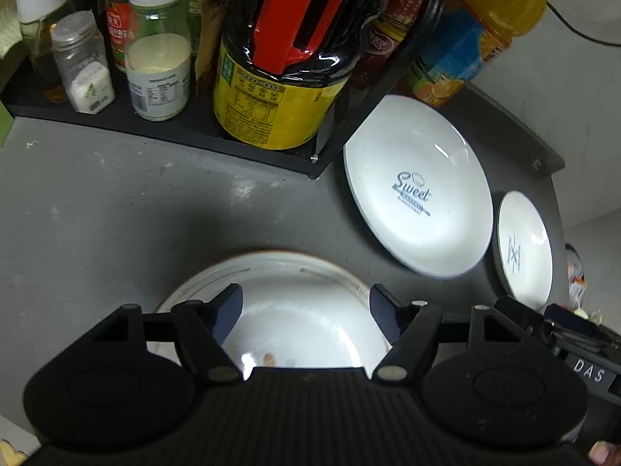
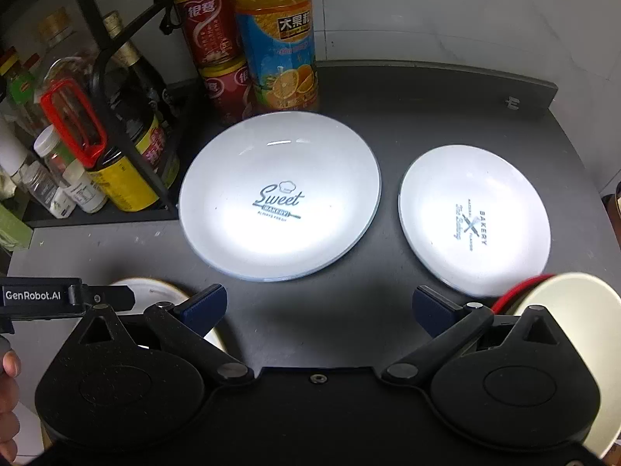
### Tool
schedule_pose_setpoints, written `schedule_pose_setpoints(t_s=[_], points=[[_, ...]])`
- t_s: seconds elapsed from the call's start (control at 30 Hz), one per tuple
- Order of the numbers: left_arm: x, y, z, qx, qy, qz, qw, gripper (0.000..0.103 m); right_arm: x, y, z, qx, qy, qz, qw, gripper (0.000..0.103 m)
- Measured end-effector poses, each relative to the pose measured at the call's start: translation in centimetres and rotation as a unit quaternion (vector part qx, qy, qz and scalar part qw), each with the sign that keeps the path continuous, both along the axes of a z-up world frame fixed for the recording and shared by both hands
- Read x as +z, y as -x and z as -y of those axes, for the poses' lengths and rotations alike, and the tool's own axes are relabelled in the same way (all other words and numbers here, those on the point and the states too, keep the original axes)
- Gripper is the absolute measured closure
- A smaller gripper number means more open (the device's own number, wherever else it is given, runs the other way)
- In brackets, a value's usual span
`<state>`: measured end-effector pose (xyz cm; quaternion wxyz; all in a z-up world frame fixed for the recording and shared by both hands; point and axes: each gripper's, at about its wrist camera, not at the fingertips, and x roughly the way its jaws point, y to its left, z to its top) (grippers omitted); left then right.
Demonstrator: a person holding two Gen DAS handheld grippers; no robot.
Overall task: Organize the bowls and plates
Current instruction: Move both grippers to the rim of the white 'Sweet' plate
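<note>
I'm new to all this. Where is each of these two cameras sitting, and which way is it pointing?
Left wrist view: sits on the left gripper, looking down over its open fingers at a brown-rimmed bowl; a fingertip shows bottom right.
Right wrist view: sits on the right gripper, fingers open above the dark counter; a hand shows at left.
Shared: the Sweet plate and Bakery plate.

Large "Sweet" plate [image 2: 279,194] sits mid-counter [image 2: 388,310], smaller "Bakery" plate [image 2: 475,219] just right of it, apart. Juice bottle [image 2: 277,39] and stacked cans [image 2: 217,54] behind the large plate. Condiment rack [image 2: 116,116] to its left. Bowl [image 1: 279,310] in front-left, near the counter edge.
</note>
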<state>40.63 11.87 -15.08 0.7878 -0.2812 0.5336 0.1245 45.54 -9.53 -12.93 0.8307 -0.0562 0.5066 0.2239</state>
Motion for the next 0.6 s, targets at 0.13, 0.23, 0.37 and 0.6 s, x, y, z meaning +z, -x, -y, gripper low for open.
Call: schedule_pose_setpoints(t_s=[0.13, 0.23, 0.37, 0.6], points=[[-0.7, -1.0, 0.4, 0.014, 0.006, 0.002, 0.9999, 0.035, -0.4, -1.6, 0.6, -0.004, -0.011, -0.005, 1.000, 0.002], [-0.9, -1.8, 0.8, 0.027, 0.007, 0.008, 0.9996, 0.036, -0.8, -3.2, 0.7, 0.000, -0.019, -0.012, 1.000, 0.005], [-1.7, -2.9, 1.2, 0.052, 0.023, 0.008, 0.9984, 0.042, -1.8, -5.5, 1.1, 0.003, -0.033, -0.035, 0.999, 0.024], [-2.5, -4.6, 1.9, 0.095, 0.028, 0.020, 0.9948, 0.054, -3.4, -9.4, 1.0, 0.018, -0.033, -0.059, 0.998, 0.035]])
